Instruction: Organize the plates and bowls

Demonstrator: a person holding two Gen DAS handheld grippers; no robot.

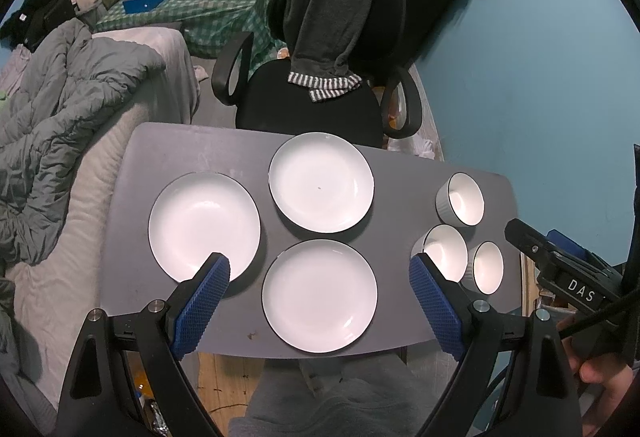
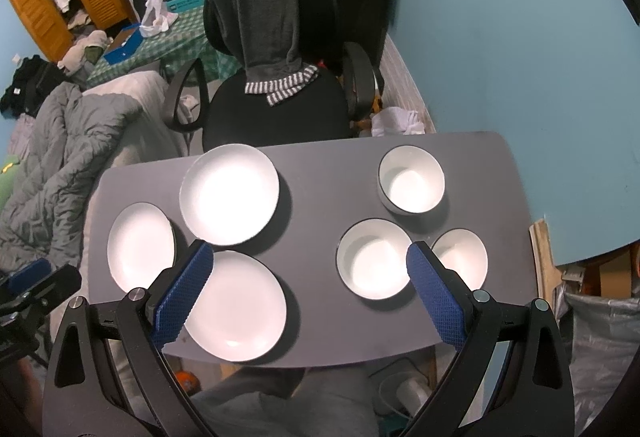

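Three white plates lie on the grey table [image 1: 200, 149]: a left plate [image 1: 204, 225], a far plate [image 1: 320, 182] and a near plate [image 1: 320, 295]. Three white bowls stand at the right: a far bowl [image 1: 460, 199], a middle bowl [image 1: 444, 251] and a right bowl [image 1: 487, 267]. The right wrist view shows the same plates [image 2: 230, 193] [image 2: 140, 245] [image 2: 240, 307] and bowls [image 2: 412, 179] [image 2: 370, 257] [image 2: 464, 257]. My left gripper [image 1: 318, 273] is open and empty above the near plate. My right gripper [image 2: 308, 261] is open and empty above the table's middle.
A black office chair [image 1: 312, 97] draped with a grey garment stands behind the table. A bed with a grey duvet [image 1: 60, 109] lies at the left. A blue wall [image 1: 540, 77] is at the right. The right gripper's body [image 1: 560, 269] shows at the table's right edge.
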